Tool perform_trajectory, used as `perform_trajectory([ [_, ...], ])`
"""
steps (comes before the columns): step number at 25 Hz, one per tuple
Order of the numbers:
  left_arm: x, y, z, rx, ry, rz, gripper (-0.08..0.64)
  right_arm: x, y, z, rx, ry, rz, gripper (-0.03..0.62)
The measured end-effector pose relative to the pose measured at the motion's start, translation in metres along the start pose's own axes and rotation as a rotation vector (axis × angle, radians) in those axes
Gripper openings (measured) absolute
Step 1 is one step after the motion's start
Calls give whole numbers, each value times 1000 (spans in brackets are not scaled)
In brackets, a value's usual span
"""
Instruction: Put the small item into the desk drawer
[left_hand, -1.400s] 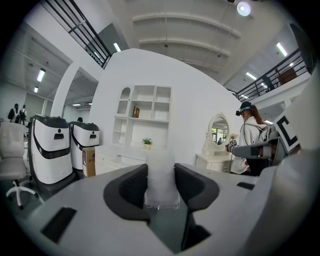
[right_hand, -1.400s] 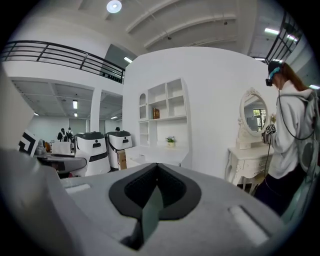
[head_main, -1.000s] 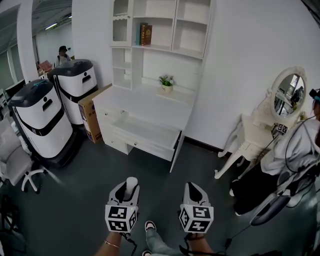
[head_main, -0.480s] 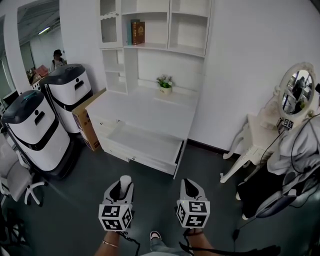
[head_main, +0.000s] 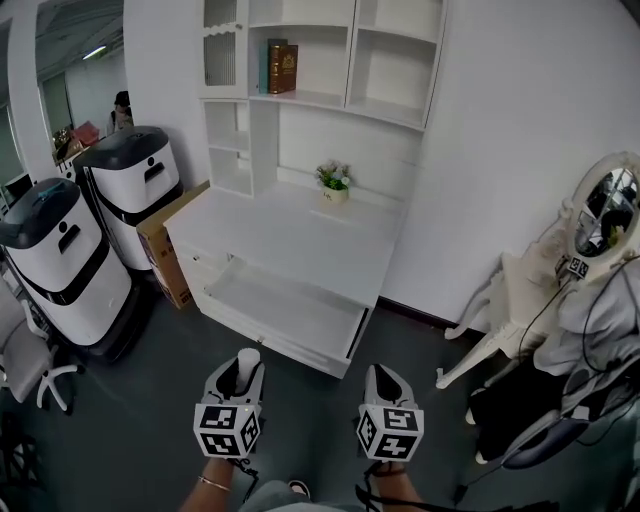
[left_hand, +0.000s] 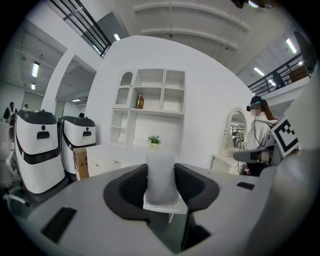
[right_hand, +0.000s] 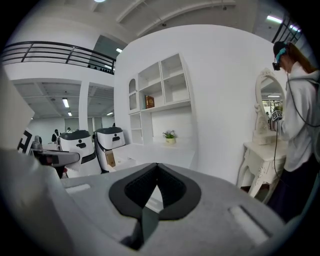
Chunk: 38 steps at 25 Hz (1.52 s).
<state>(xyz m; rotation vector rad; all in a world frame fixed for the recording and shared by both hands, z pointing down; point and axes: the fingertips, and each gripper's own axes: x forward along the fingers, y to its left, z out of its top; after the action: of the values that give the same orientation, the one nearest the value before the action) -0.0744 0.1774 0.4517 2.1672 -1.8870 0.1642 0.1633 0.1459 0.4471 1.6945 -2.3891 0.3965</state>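
My left gripper (head_main: 241, 376) is shut on the small item (head_main: 247, 360), a white frosted cylinder that stands upright between the dark pads (left_hand: 135, 182). The left gripper view has the item (left_hand: 160, 176) at its centre. My right gripper (head_main: 384, 384) hangs beside it with its jaws shut and nothing in them; the pads (right_hand: 170, 186) meet at their tips. Both grippers hover over the dark floor, short of the white desk (head_main: 290, 232). The desk drawer (head_main: 283, 305) is pulled out and open towards me, its inside bare.
A small potted plant (head_main: 335, 181) stands on the desk and books (head_main: 279, 67) on the shelf above. Two white-and-black machines (head_main: 52, 258) and a cardboard box (head_main: 160, 238) stand left of the desk. A white vanity with an oval mirror (head_main: 608, 214) and a person (head_main: 598, 335) are at the right.
The view has come closer to the desk, so the open drawer looks larger and nearer. Both grippers keep their pose, and the left one holds the item throughout.
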Motion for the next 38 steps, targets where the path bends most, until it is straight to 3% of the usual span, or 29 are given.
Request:
perform_trajectory([
  [8, 26, 17, 3, -30, 17, 17, 161, 29, -8, 11, 3, 9, -11, 5],
  [15, 66, 36, 16, -4, 12, 23, 161, 75, -14, 21, 17, 7, -14, 5],
  [24, 156, 61, 62, 2, -18, -30, 161, 155, -20, 74, 4, -35, -44, 5],
  [38, 301, 107, 105, -53, -9, -65, 161, 293, -41, 130, -22, 4, -76, 5],
])
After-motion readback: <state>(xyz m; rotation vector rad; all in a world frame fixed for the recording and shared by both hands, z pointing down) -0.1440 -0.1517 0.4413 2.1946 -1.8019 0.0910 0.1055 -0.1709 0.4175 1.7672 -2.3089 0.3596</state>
